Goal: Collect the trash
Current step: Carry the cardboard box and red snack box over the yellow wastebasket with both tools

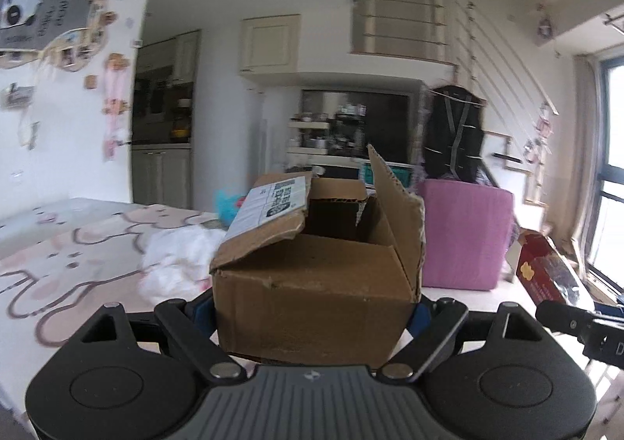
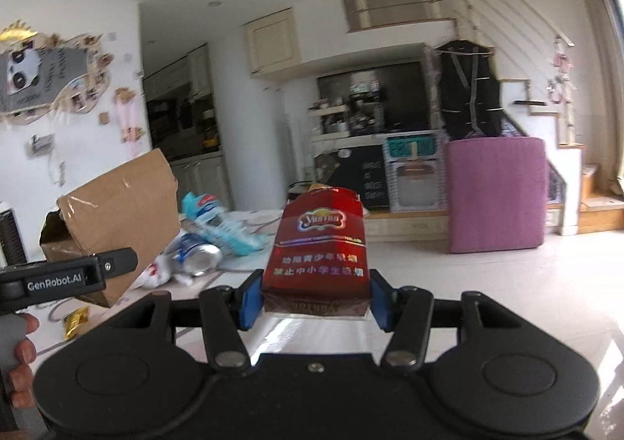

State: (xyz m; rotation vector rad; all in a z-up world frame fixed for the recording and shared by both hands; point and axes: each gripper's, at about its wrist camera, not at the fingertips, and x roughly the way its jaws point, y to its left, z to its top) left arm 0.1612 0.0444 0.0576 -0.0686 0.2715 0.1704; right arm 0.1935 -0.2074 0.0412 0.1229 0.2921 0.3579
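Left tool (image 1: 314,313) is clamped on one open cardboard box (image 1: 318,284), held up above the desk (image 1: 58,257). Right tool (image 2: 314,301) pinches one red cigarette pack (image 2: 318,253). Down on the desk: one crushed can (image 2: 199,258), one blue wrapper (image 2: 218,225), one gold wrapper (image 2: 76,319).

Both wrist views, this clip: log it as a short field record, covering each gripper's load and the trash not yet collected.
left gripper: shut on cardboard box, flaps open, shipping label on one flap
right gripper: shut on red cigarette pack, upright
height: both items held off the table
trash on table: crushed can, blue-and-white wrapper, white plastic bag, gold wrapper
background: pink bin, staircase
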